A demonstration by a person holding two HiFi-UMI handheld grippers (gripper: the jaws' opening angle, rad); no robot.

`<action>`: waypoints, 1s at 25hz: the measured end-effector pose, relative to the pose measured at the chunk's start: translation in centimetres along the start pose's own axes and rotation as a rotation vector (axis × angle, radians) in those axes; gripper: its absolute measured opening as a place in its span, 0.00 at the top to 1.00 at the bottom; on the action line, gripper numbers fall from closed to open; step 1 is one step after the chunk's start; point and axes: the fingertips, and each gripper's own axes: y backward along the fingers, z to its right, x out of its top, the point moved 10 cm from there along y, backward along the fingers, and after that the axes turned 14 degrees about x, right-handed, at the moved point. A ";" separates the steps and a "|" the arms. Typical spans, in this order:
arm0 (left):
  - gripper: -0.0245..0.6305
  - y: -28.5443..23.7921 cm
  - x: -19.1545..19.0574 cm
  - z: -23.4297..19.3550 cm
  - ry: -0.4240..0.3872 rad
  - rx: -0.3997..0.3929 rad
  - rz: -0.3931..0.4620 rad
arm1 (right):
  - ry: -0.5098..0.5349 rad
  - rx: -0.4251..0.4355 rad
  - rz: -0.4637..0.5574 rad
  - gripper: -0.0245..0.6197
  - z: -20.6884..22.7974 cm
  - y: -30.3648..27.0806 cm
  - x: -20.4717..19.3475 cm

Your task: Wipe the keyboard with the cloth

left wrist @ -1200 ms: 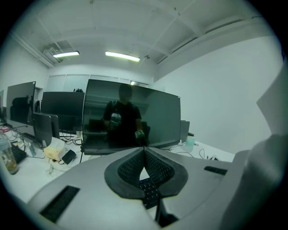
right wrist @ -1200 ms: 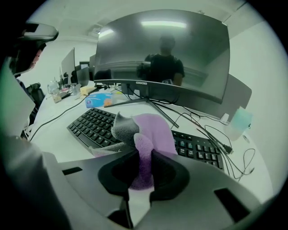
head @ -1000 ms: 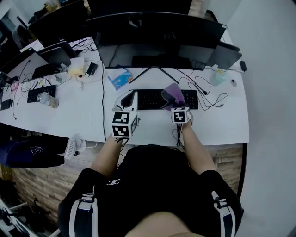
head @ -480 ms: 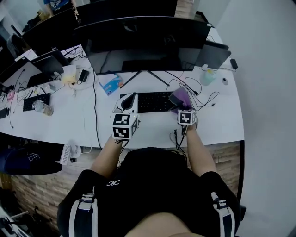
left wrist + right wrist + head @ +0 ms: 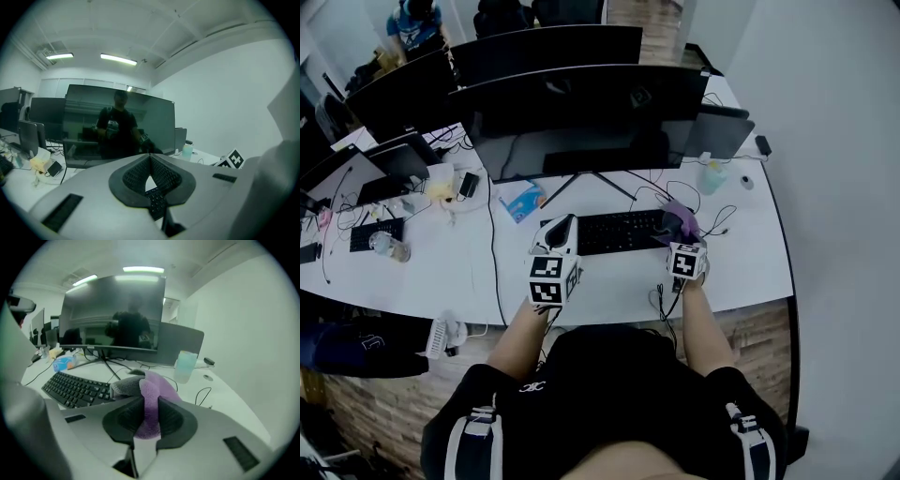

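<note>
The right hand-held gripper (image 5: 149,416) is clamped on the purple cloth (image 5: 152,392), which sits at the right end of the keyboard (image 5: 609,231). The left hand-held gripper (image 5: 563,228), jaws together and empty, is at the keyboard's left end. A stroke running further right of the keyboard could snag the cloth on the loose cables (image 5: 712,214) there.

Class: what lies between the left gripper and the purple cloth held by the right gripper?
The black keyboard spans that stretch, from the left gripper to the cloth; the head view shows it.
</note>
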 end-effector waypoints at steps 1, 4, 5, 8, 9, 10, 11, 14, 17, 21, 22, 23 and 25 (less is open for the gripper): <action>0.94 0.0 0.1 0.0 0.000 -0.001 0.002 | -0.003 0.002 0.039 0.83 -0.2 0.7 0.8; 0.94 -0.1 0.4 0.1 0.000 -0.004 0.007 | 0.007 0.017 0.169 0.83 -1.4 3.2 3.7; 0.94 -0.1 0.5 0.1 0.000 -0.004 0.010 | 0.019 0.021 0.217 0.83 -1.8 4.0 4.8; 0.94 -0.2 0.9 0.0 0.006 -0.002 0.021 | 0.047 0.042 0.346 0.83 -3.2 6.4 7.6; 0.94 -0.2 1.0 -0.1 0.008 -0.001 0.025 | 0.047 0.055 0.384 0.83 -3.7 7.2 8.4; 0.94 -0.1 1.2 -0.2 0.010 0.001 0.029 | 0.047 0.069 0.421 0.83 -4.2 8.1 9.2; 0.94 -0.1 1.3 -0.3 0.011 0.003 0.032 | 0.048 0.082 0.456 0.83 -4.6 8.8 9.9; 0.94 -0.1 1.7 -0.5 0.012 0.010 0.040 | 0.061 0.115 0.541 0.83 -5.7 10.7 11.3; 0.95 -0.1 2.1 -0.9 0.016 0.018 0.053 | 0.070 0.138 0.595 0.83 -6.4 12.0 12.2; 0.94 -0.1 2.3 -1.4 0.014 0.024 0.064 | 0.072 0.159 0.632 0.83 -7.1 12.6 12.7; 0.94 -0.1 2.3 -1.5 0.013 0.026 0.064 | 0.071 0.163 0.635 0.83 -7.2 12.5 12.7; 0.94 -0.1 2.3 -1.6 0.012 0.028 0.065 | 0.069 0.168 0.635 0.83 -7.2 12.4 12.7; 0.94 0.0 2.3 -1.7 0.012 0.030 0.068 | 0.070 0.174 0.633 0.83 -7.4 12.4 12.6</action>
